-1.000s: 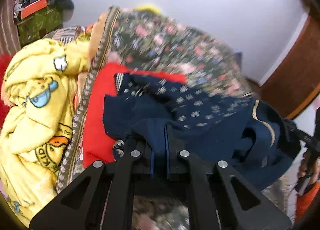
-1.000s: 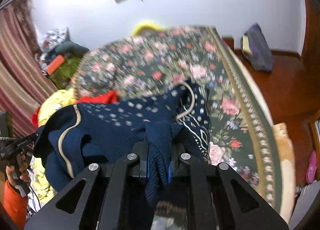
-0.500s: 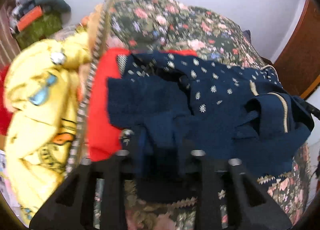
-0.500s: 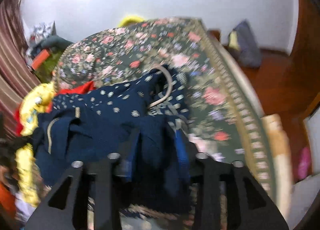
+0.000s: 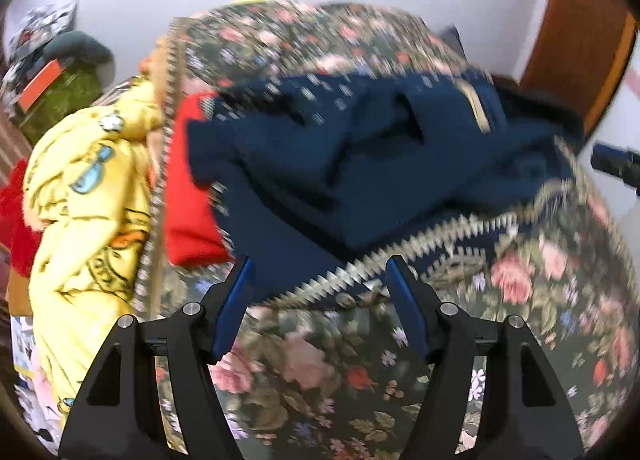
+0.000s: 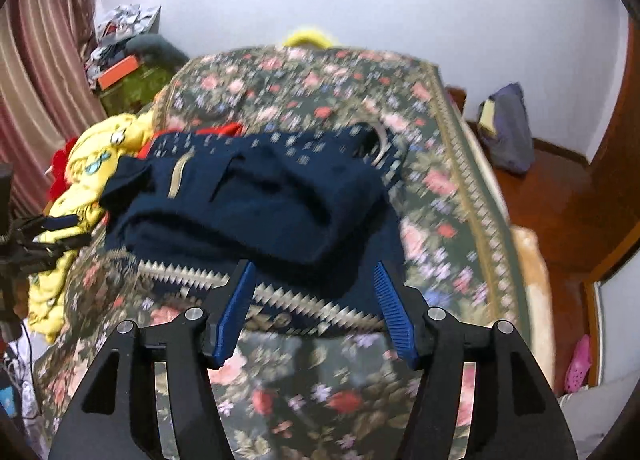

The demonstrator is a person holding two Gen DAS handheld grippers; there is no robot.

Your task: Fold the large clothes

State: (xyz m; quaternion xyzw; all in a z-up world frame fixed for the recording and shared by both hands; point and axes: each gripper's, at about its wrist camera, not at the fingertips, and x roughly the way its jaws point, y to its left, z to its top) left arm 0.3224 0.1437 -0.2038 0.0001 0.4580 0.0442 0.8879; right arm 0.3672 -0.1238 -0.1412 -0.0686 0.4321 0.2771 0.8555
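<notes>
left gripper (image 5: 320, 276): two black angular arms with triangular cut-outs, and blue pads on the inner faces of the fingers (image 5: 236, 300)
right gripper (image 6: 314, 280): same black frame, with blue ribbed pads on the fingers (image 6: 394, 312) (ribbing clearest on the right one)
screws: round silver heads, two behind each finger, on both grippers
markings: none legible

bare floral bedspread (image 5: 320, 372) nearside, navy garment (image 5: 360, 164) ahead, yellow blanket (image 5: 88, 200) leftward
</notes>
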